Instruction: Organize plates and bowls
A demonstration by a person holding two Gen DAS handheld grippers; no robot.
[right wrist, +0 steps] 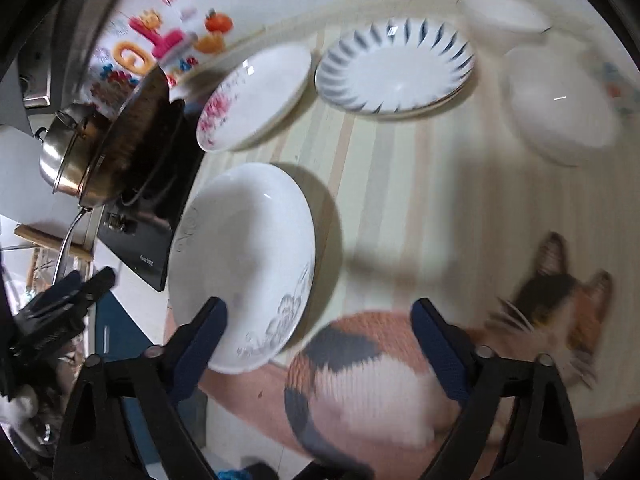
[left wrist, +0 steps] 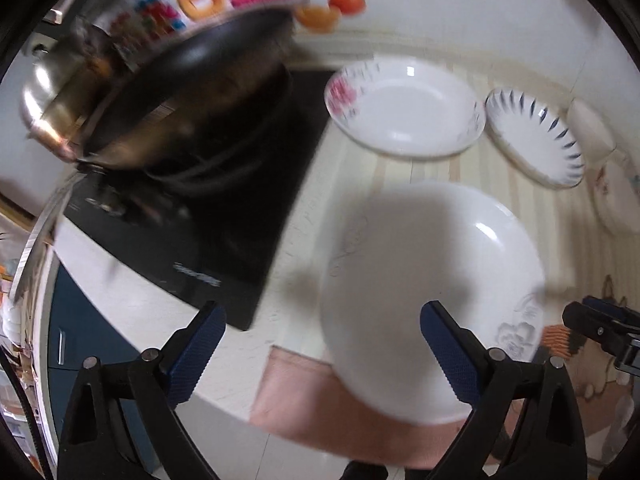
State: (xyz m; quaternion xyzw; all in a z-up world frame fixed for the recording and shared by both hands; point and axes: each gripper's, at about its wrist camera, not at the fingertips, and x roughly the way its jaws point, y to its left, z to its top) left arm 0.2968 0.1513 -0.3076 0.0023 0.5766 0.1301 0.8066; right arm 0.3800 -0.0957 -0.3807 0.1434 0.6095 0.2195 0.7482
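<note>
A white plate with a grey flower print (left wrist: pixel 424 280) (right wrist: pixel 244 256) lies near the counter's front edge. Behind it sit a plate with pink flowers (left wrist: pixel 404 108) (right wrist: pixel 256 96) and a plate with blue rays (left wrist: pixel 536 136) (right wrist: pixel 396 68). Two white bowls (right wrist: pixel 560 108) (right wrist: pixel 504 16) stand at the right. My left gripper (left wrist: pixel 320 344) is open above the front edge, its right finger over the grey-flower plate. My right gripper (right wrist: pixel 320 332) is open, its left finger over the same plate's near rim. Neither holds anything.
A black induction hob (left wrist: pixel 208 208) with a dark pan and a steel pot (left wrist: pixel 64 108) is at the left. A pink cloth with a cat picture (right wrist: pixel 380 364) hangs at the front edge. The right gripper shows at the right edge of the left wrist view (left wrist: pixel 600 328).
</note>
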